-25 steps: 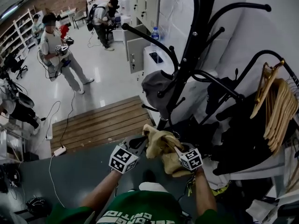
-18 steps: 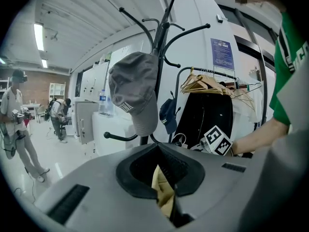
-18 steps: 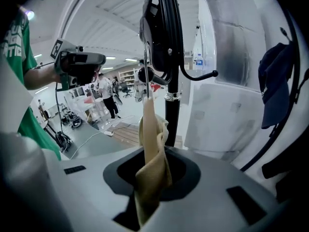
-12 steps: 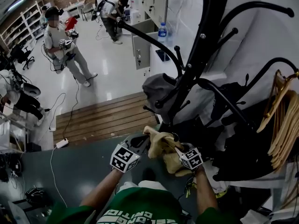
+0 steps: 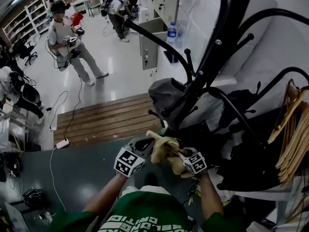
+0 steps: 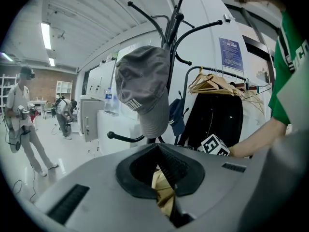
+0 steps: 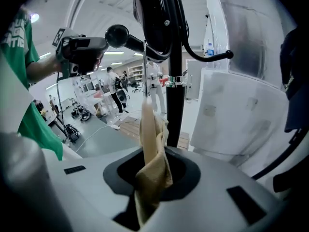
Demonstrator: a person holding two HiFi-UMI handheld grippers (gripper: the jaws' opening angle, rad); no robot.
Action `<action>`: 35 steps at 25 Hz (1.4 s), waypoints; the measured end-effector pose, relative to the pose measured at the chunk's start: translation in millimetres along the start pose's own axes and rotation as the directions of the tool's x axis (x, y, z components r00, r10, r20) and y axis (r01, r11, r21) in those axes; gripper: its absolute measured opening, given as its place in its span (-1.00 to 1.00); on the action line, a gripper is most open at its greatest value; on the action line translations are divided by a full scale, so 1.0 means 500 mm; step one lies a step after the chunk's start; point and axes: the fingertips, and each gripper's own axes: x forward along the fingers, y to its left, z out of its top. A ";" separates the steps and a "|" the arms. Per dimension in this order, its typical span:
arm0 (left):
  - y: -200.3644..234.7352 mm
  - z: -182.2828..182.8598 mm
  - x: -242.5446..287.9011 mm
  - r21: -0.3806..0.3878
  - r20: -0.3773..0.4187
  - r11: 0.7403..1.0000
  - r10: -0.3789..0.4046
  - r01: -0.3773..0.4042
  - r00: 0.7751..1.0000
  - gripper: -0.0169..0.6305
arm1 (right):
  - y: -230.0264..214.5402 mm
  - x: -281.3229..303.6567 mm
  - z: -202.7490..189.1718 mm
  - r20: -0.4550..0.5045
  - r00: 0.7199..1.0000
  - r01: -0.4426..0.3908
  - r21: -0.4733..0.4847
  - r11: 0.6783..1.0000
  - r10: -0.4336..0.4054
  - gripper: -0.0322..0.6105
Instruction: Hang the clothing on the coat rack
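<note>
A tan piece of clothing (image 5: 165, 149) hangs bunched between my two grippers, in front of the black coat rack (image 5: 212, 57). My left gripper (image 5: 148, 148) is shut on one end of the clothing (image 6: 163, 193). My right gripper (image 5: 179, 154) is shut on the other end, and the cloth (image 7: 153, 151) stands up out of its jaws beside the rack's pole (image 7: 175, 81). A grey cap (image 5: 166, 94) hangs on a lower hook just beyond the cloth. The left gripper view shows that cap (image 6: 142, 86) straight ahead. An upper hook with a ball tip (image 7: 117, 35) is overhead.
Wooden hangers (image 5: 294, 129) and dark garments (image 5: 246, 153) hang on a rail at the right. White cabinets with a water bottle (image 5: 172, 32) stand behind the rack. A wooden platform (image 5: 111, 120) and a cable lie on the floor. People (image 5: 67, 37) stand far off.
Both grippers keep their hold on the tan clothing and stay almost where they were. The head view has shifted, so the rack looks larger and closer.
</note>
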 end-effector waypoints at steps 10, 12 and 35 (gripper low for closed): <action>0.008 0.002 -0.009 0.001 0.008 1.000 0.014 -0.014 1.000 -0.93 | -0.011 0.032 0.008 0.034 0.999 0.013 0.035 0.999 -0.014 -0.70; 0.011 -0.001 -0.011 0.002 0.008 1.000 0.016 -0.016 1.000 -0.93 | -0.016 0.038 0.011 0.038 0.999 0.023 0.047 0.999 -0.025 -0.70; 0.004 -0.017 -0.044 -0.014 0.036 1.000 0.020 -0.019 0.999 -0.93 | -0.040 0.037 0.012 0.029 0.978 0.203 0.108 0.973 -0.207 -0.58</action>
